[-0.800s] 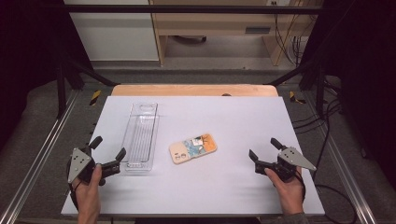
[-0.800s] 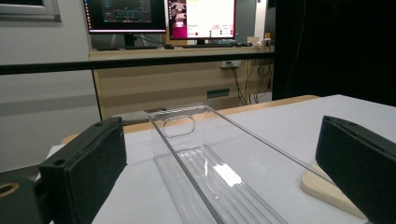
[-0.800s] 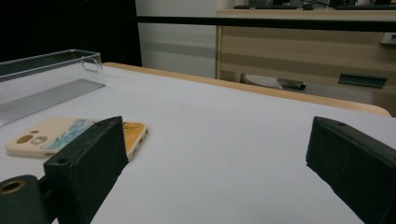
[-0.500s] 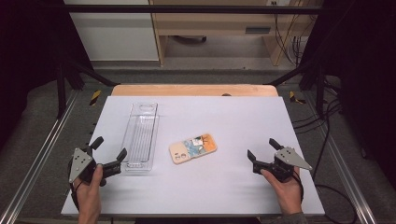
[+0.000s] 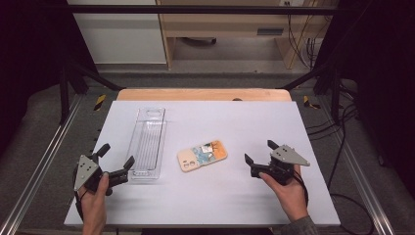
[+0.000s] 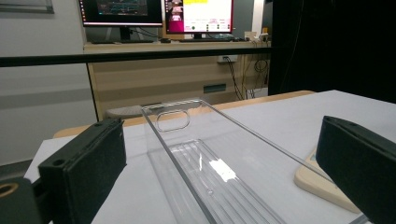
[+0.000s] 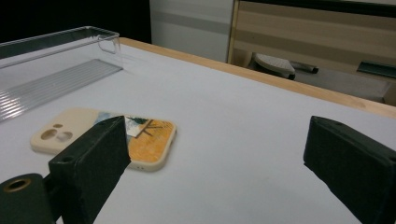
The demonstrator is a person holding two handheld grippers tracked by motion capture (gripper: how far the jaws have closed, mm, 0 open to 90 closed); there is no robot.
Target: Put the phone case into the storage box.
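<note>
Right gripper (image 5: 258, 156), held in the person's right hand (image 5: 288, 193) near the front right of the white table (image 5: 313, 132), has its two black jaws spread wide with nothing between them. It points leftward across the table toward a phone case (image 5: 202, 155), which lies flat, well apart from the jaw tips. In the right gripper view, the case (image 7: 102, 135) sits beyond and partly behind the nearer jaw, camera cut-outs at one end, an orange and blue printed picture at the other.

Left gripper (image 5: 115, 160), in the left hand (image 5: 93, 198) at the front left, is also wide open and empty. Its jaws sit just beside the near end of a long clear plastic tray (image 5: 147, 142), which lies lengthwise away from the person, to the left of the case. In the left gripper view, the tray (image 6: 210, 163) stretches ahead between the jaws, untouched, ribbed floor catching the light.

The step in hand looks like reaching for the case. To do it well, the right gripper probably needs to come in low, straddle the case across its narrow width and close on the rims, since a thin flat shell may slide on the smooth surface. The left gripper could steady the tray if the case is meant to go in.
</note>
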